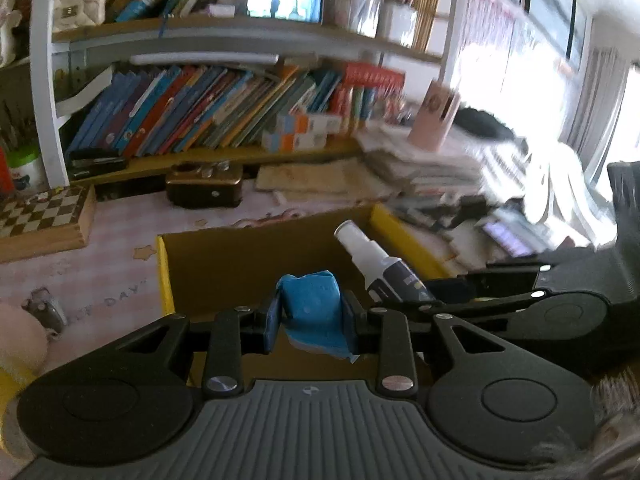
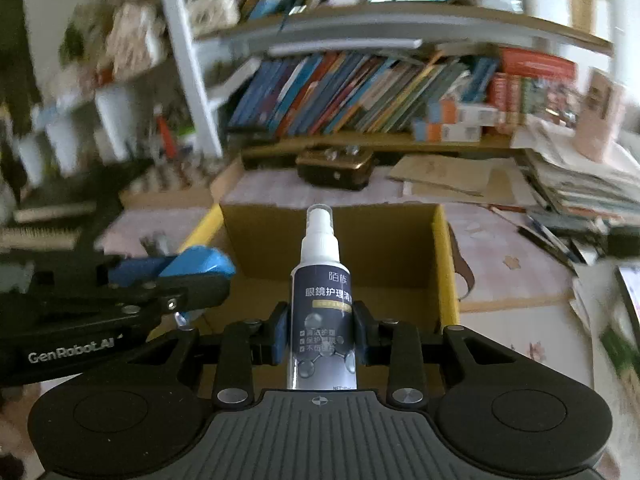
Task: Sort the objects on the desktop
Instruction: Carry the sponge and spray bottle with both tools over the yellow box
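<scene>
Left tool [image 1: 310, 320] clenches crumpled blue cloth [image 1: 314, 312] — right tool [image 2: 320, 336] grips a smooth cylindrical spray bottle [image 2: 322, 300].

Daylight glare blown out at window [image 1: 520, 92]; motion blur throughout; fisheye bending edges.

Ahead of my grippers the cardboard box [image 2: 332, 240] stands open-topped, its interior clear to enter from above. A dark brown case [image 2: 336, 170] blocks the far side; stacked papers [image 2: 580, 184] crowd the right.
</scene>
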### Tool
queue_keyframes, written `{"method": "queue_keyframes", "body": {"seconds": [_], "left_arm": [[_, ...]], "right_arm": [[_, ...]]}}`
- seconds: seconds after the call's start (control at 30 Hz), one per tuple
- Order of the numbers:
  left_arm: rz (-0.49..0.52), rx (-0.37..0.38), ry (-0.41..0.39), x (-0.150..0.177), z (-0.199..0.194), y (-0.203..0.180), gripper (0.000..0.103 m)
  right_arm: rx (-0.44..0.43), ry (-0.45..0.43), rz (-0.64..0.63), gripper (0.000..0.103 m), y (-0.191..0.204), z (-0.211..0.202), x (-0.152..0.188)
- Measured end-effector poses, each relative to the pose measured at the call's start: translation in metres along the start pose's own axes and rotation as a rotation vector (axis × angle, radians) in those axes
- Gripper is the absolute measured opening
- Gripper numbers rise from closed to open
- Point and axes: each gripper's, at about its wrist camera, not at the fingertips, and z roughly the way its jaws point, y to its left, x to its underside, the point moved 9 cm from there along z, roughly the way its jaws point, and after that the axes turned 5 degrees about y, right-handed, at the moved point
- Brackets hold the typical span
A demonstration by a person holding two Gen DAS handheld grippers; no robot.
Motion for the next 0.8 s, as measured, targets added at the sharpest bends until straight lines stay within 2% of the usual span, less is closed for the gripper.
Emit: {"method": "queue_keyframes", "body": {"seconds": [0.2, 0.37, 0.6, 0.8], "left_arm": [[0.066, -0.044, 0.073, 0.004, 0.033, 0.002, 0.029], [0.090, -0.051, 0.119, 0.013, 0.048, -0.002, 0.029], [0.094, -0.063, 0.151, 0.018, 0.059, -0.004, 0.029], [0.076, -0.074, 0.152, 0.020, 0.060, -0.002, 0.031]], "right_arm": [[0.033, 0.112, -0.119, 0.033, -0.005, 0.041, 0.010], [0.036, 0.184, -0.204, 0.033, -0.006, 0.056, 0.022], [0.001, 0.234, -0.230, 0.033, -0.004, 0.061, 0.022], [-0.010, 0.240, -0.228, 0.033, -0.004, 0.062, 0.023]]}}
